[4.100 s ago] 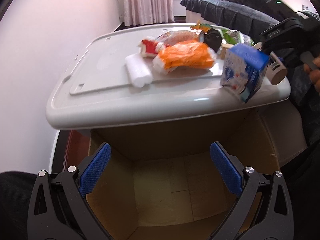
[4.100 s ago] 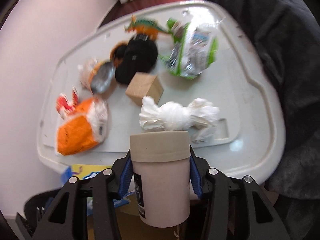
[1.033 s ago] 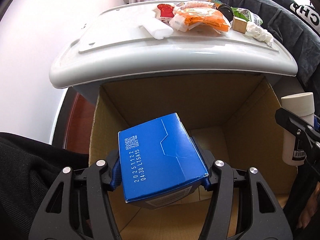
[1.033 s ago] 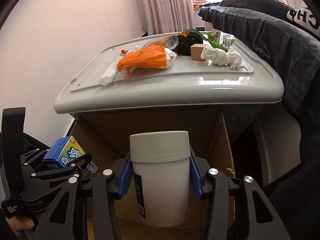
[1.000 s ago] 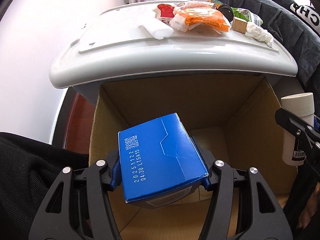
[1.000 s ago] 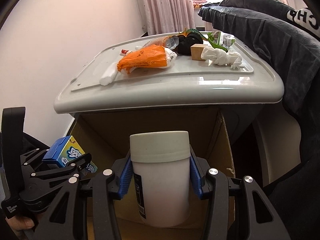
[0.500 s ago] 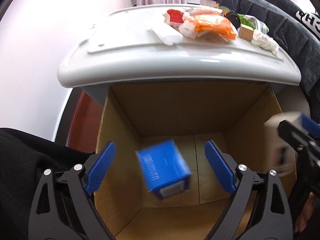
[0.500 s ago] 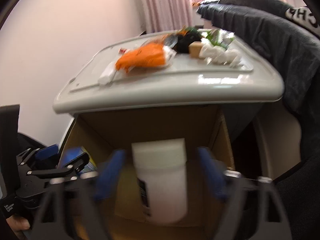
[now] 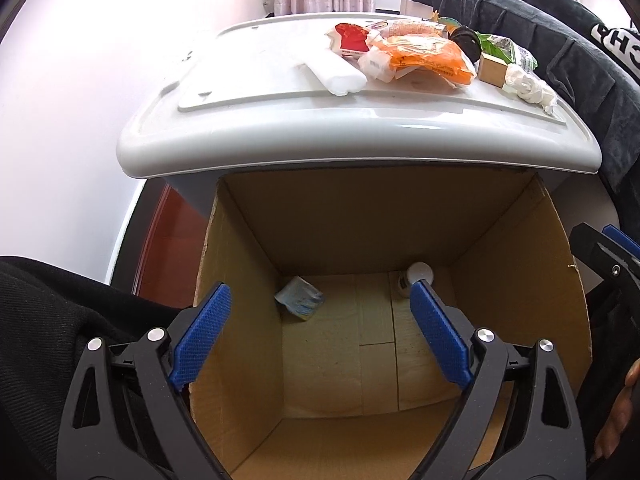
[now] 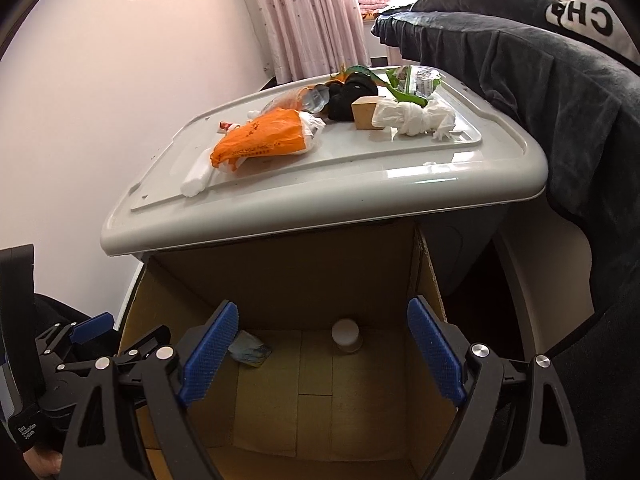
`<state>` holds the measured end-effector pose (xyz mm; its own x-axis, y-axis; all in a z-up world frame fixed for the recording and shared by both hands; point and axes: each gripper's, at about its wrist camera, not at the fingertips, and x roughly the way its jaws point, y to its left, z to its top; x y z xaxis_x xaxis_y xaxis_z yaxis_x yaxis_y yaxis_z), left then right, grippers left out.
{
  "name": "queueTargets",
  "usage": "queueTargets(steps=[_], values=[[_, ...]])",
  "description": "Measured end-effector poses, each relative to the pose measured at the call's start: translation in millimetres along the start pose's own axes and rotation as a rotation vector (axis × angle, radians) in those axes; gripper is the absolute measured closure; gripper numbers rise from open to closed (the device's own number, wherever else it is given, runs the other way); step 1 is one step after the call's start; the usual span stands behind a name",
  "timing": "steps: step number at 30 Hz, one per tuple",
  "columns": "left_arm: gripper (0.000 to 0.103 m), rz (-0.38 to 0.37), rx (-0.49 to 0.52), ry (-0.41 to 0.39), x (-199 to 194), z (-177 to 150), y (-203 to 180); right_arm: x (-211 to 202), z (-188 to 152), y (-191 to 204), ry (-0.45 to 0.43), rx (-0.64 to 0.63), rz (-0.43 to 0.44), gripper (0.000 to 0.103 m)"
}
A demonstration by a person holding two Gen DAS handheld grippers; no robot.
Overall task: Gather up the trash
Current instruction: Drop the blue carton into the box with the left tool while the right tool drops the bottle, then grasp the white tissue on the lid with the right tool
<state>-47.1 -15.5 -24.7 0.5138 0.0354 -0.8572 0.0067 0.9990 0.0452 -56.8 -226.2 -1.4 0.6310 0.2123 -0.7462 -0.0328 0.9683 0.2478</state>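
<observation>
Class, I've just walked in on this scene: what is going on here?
A person is collecting trash with two tools. The left hand-held gripper and right hand-held gripper both hang open and empty over a brown cardboard box. On its floor lie a small blue carton and a white lidded cup. An orange plastic bag, a crumpled white tissue and other litter wait on the grey plastic lid.
</observation>
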Motion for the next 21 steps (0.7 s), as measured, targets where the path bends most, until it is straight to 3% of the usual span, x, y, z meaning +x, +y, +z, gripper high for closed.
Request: queueTargets(steps=[7, 12, 18, 21], values=[[0.014, -0.007, 0.006, -0.007, -1.8, 0.7, -1.2, -3.9, 7.6, -11.3, -0.003, 0.059, 0.014, 0.017], [0.014, -0.026, 0.024, -0.040, -12.3, 7.7, -5.1, -9.2, 46.8, -27.9, -0.025, 0.065, 0.027, 0.017], [0.014, -0.056, 0.094, -0.097, -25.4, 32.8, -16.3, 13.9, 132.9, -52.7, -0.018, -0.150, -0.018, 0.017], [0.014, -0.074, 0.095, -0.118, -26.3, 42.0, -21.6, 40.4, 161.4, -64.4, 0.035, -0.264, -0.019, 0.017]])
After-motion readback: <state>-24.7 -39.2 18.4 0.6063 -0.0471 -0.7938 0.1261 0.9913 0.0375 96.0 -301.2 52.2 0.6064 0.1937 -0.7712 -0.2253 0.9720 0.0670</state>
